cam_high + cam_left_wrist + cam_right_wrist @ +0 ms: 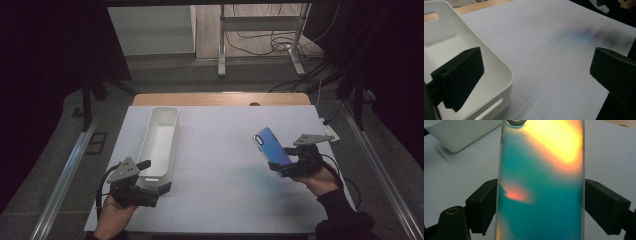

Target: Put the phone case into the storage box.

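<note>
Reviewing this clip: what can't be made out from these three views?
- Phone case: top and bottom ends cut off by the right gripper view's edges; its far side faces away in every view.
- White bin: part of its floor hidden behind a left gripper jaw in the left gripper view.
- Right gripper: in the high view, too small to show where the jaws meet the case.

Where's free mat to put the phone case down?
The white mat is bare between the white bin and the right gripper holding the phone case, also along the near edge. The left gripper, jaws open, crowds the bin's near end.
</note>
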`<state>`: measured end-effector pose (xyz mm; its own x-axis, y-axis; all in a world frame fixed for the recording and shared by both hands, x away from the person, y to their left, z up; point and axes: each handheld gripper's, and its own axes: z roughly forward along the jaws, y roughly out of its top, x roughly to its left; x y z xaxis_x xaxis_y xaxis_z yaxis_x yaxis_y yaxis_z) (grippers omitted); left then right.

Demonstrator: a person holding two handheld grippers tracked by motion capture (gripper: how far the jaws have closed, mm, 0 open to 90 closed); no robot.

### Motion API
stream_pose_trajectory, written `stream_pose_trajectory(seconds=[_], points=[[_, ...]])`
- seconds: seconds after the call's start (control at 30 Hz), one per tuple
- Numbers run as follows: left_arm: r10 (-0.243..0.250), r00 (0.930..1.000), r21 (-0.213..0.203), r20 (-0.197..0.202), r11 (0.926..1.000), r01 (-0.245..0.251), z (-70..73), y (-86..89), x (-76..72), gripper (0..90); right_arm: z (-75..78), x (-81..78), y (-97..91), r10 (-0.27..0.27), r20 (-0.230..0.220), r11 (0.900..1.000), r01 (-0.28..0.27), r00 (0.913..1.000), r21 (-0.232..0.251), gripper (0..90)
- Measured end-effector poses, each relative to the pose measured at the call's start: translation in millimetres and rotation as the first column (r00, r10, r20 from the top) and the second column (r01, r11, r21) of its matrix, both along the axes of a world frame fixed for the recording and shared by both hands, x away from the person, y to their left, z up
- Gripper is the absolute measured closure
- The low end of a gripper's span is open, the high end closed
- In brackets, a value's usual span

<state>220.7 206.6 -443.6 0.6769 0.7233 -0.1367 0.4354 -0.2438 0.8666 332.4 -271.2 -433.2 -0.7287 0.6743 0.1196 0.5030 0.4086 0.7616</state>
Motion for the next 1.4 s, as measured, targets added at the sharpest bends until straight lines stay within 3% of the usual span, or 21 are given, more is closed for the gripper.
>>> stream_pose_trajectory(seconds=[0.4,0.77,1.4], points=[[-0.079,0.9967,-0.023,0.016,0.9965,0.08,2.9,-18.3,12.7,0.0,5.3,-11.5,10.1,0.056,0.03,0.9978,-0.057,0.998,0.034,16.9],[-0.145,0.9892,-0.043,0.021,0.9884,0.146,5.4,-36.6,22.9,0.0,8.0,-20.0,16.5,0.083,0.038,0.995,-0.085,0.9958,0.052,16.9],[-0.267,0.9633,-0.069,0.028,0.9608,0.268,8.2,-68.5,40.2,0.0,9.8,-30.9,31.8,0.144,0.055,0.9866,-0.148,0.988,0.068,16.9]])
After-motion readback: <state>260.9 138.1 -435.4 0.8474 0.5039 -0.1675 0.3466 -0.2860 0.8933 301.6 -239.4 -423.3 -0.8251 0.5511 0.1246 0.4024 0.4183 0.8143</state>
